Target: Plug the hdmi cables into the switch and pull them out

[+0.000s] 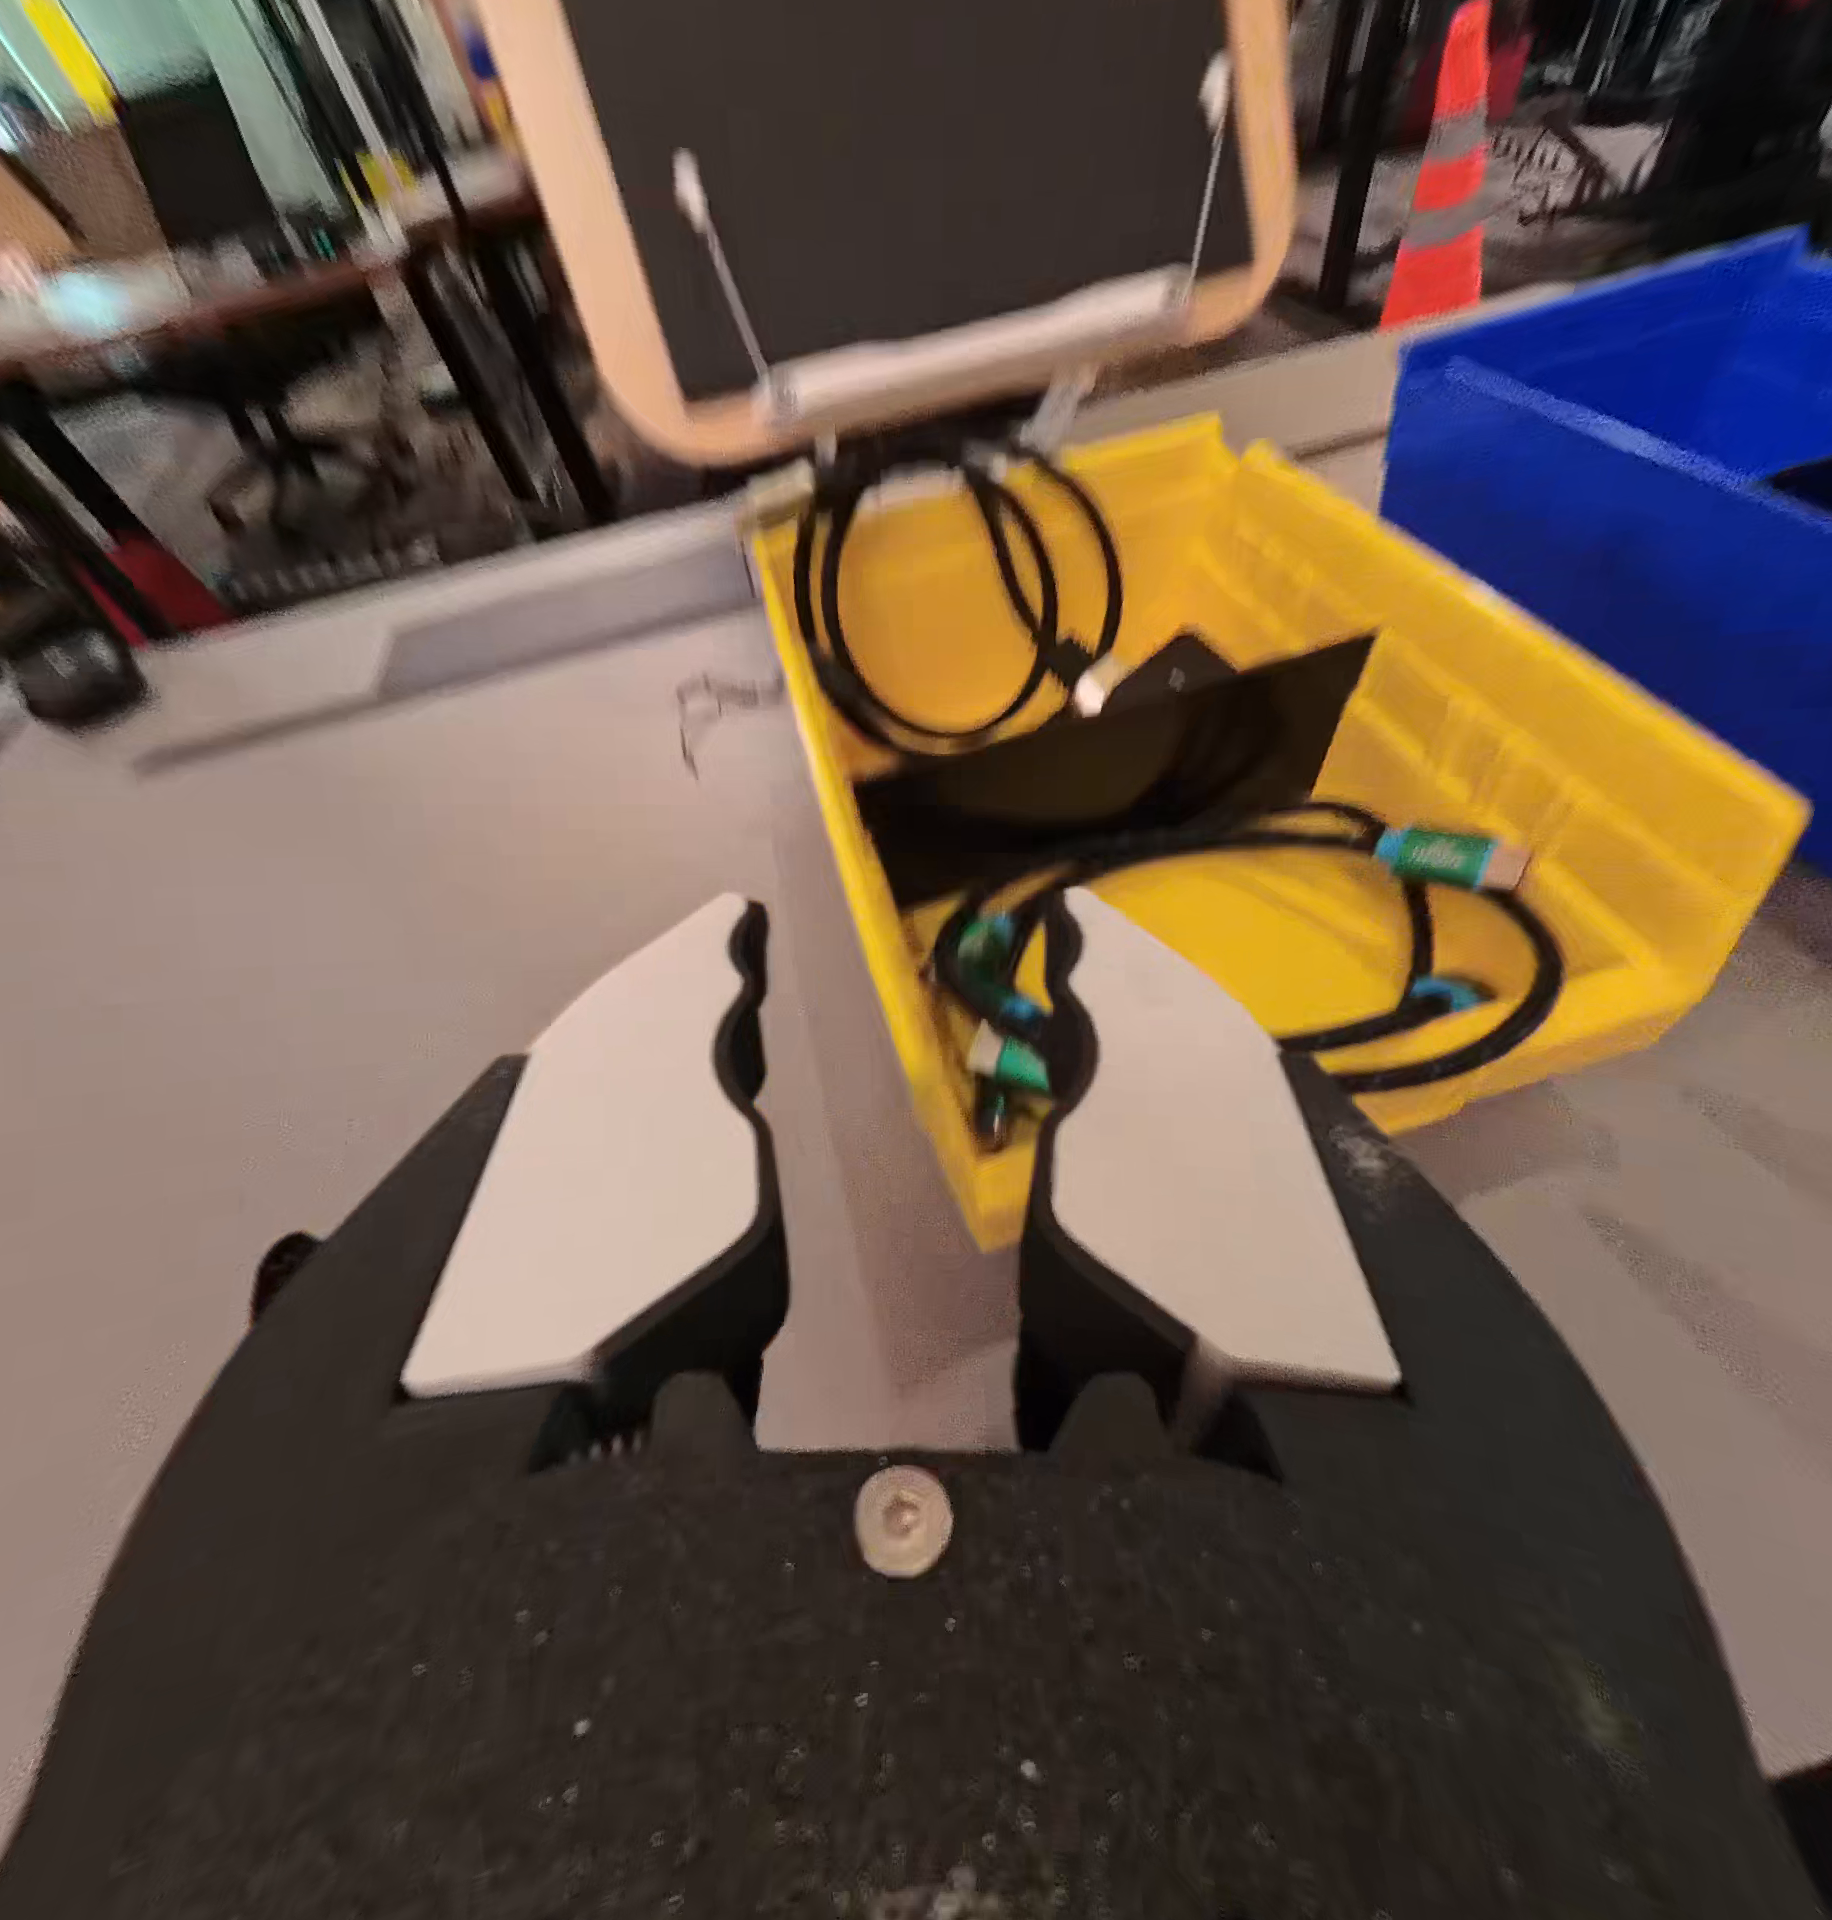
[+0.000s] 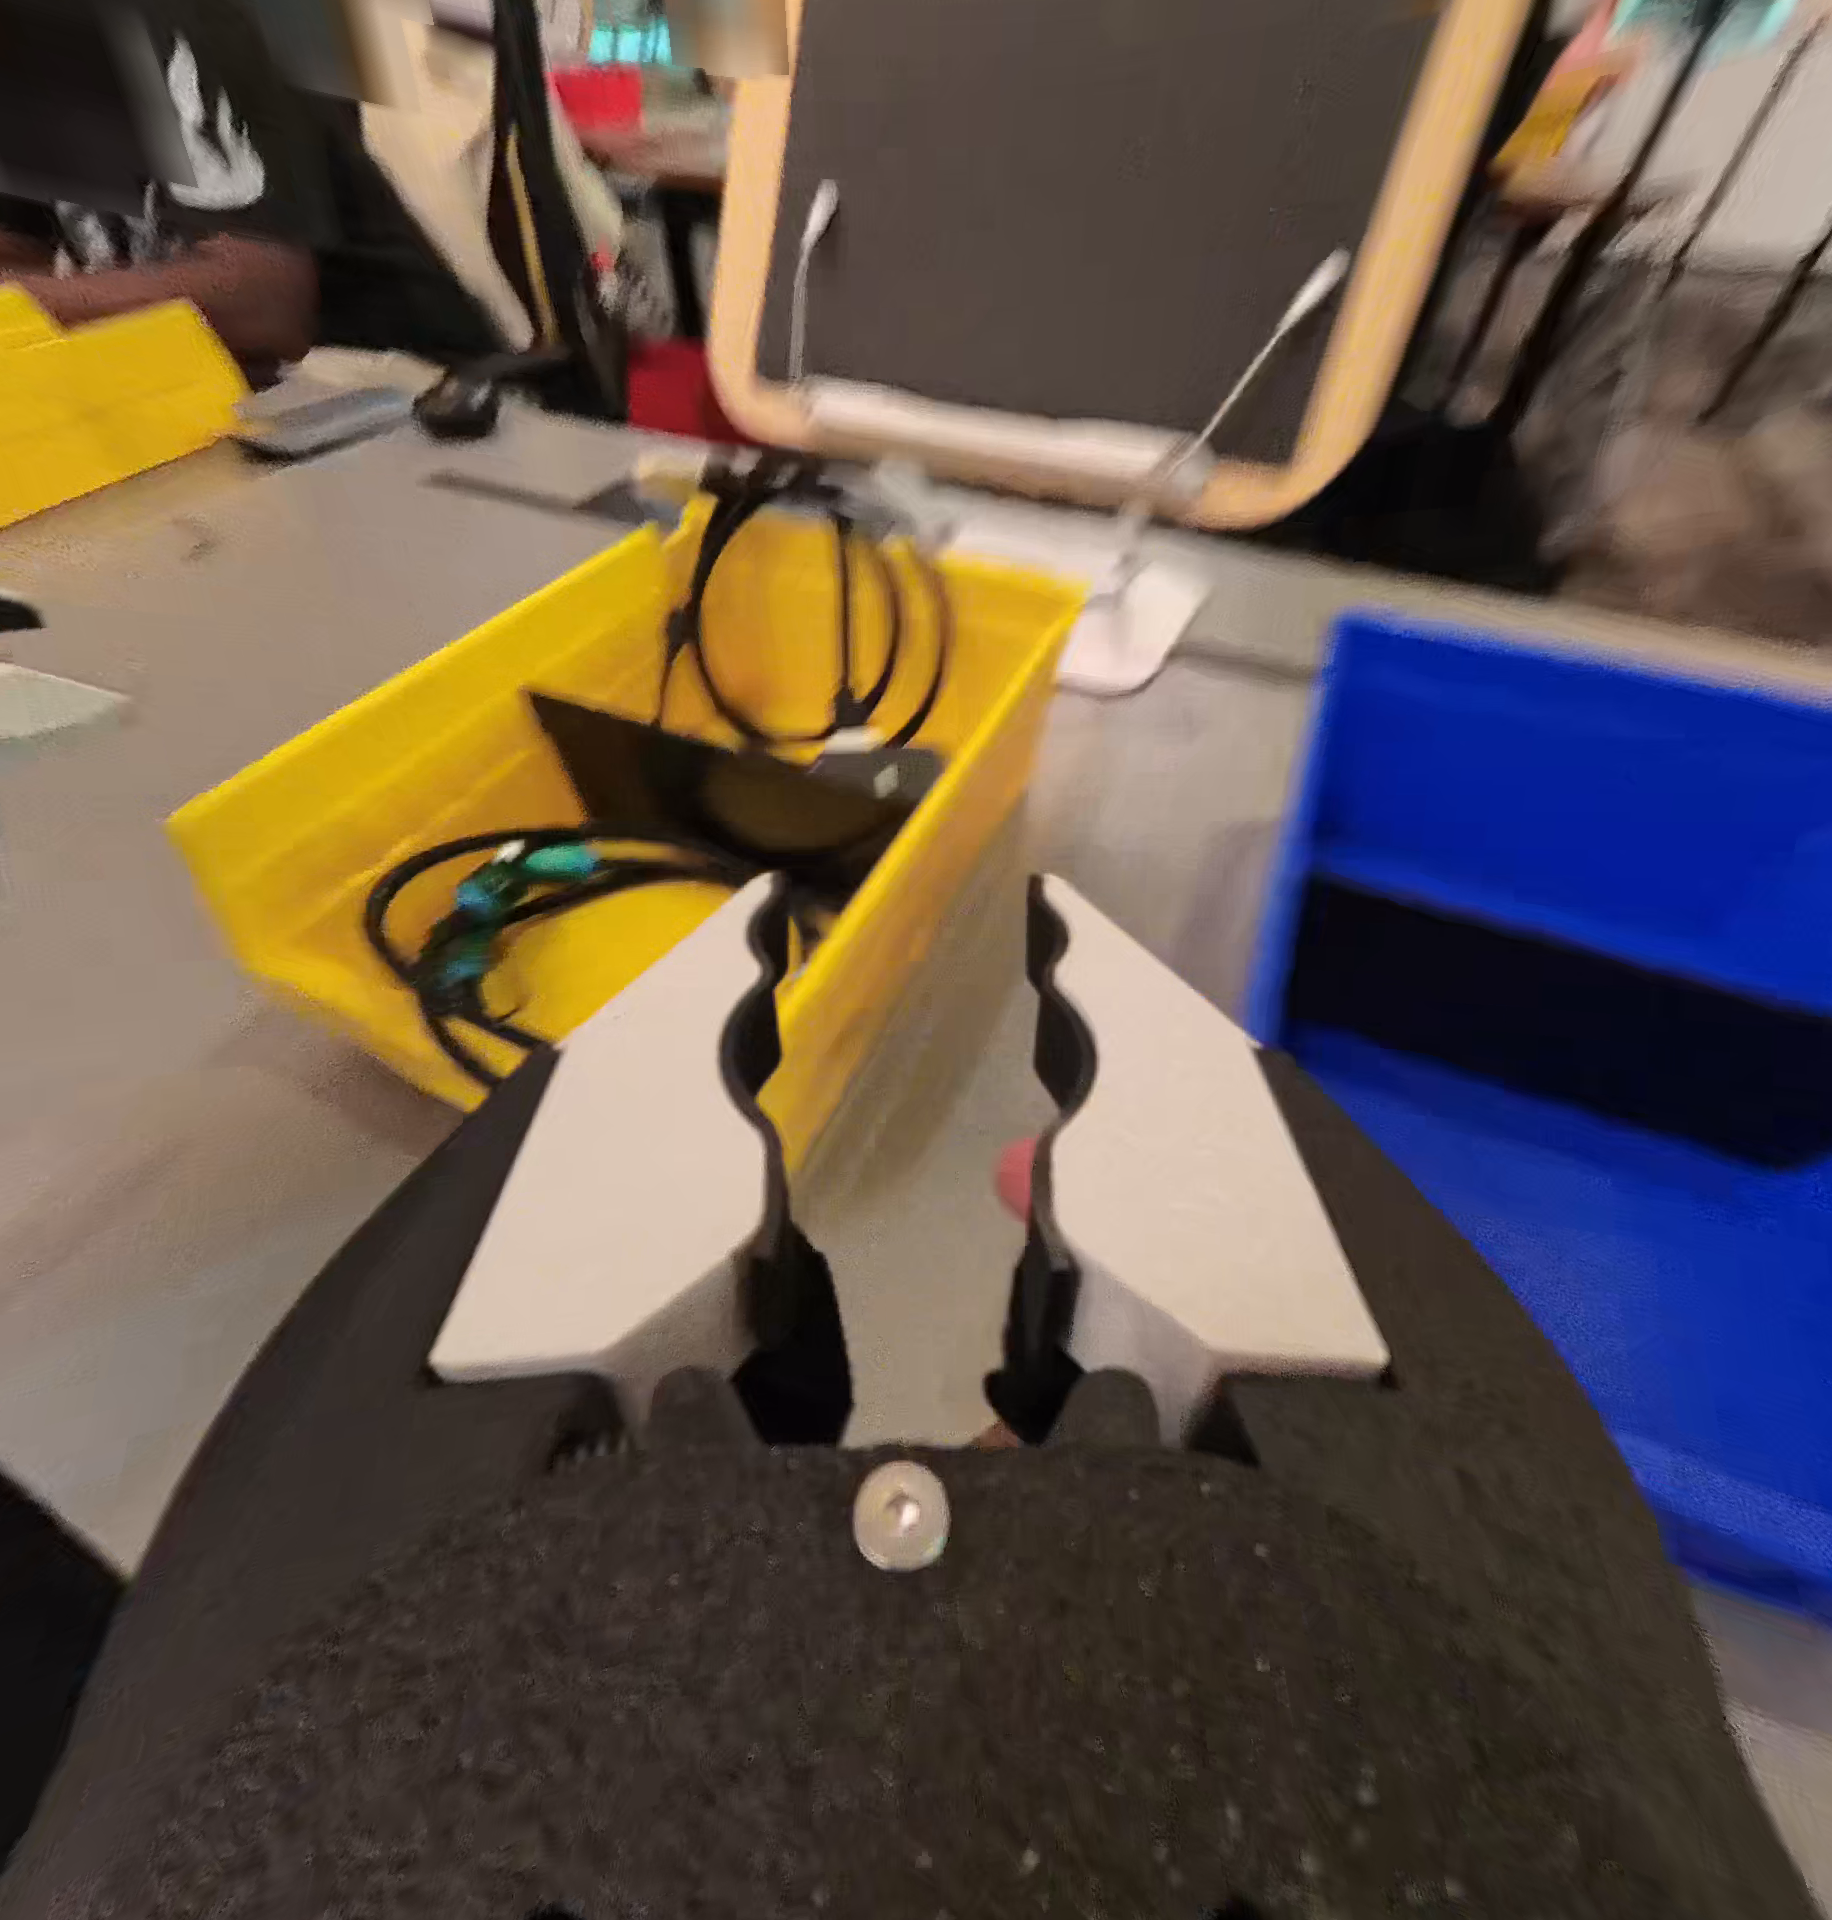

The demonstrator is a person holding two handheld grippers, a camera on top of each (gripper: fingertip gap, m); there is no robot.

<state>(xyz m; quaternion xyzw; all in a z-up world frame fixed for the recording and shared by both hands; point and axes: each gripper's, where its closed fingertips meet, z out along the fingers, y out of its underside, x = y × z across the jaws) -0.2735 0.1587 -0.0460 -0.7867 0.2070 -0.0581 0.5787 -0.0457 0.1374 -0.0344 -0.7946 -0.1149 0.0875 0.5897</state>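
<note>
Grey tabletop (image 1: 268, 987), yellow bin (image 1: 1463, 727) ahead of you, blue bin (image 1: 1670, 499) beside it.

Your left gripper (image 1: 907, 914) and right gripper (image 2: 904, 894) both hover with fingers apart, holding nothing. Black switch (image 1: 1151, 738) leans inside the yellow bin; hdmi cables (image 1: 1452, 857) with green plugs coil in front of it.

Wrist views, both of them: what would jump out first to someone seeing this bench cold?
The yellow bin, mid-table, holds coiled black HDMI cables with green-blue plugs and a black switch propped across it. A blue bin stands beside it. Both tools, left and right, hover open and empty short of the yellow bin.
</note>
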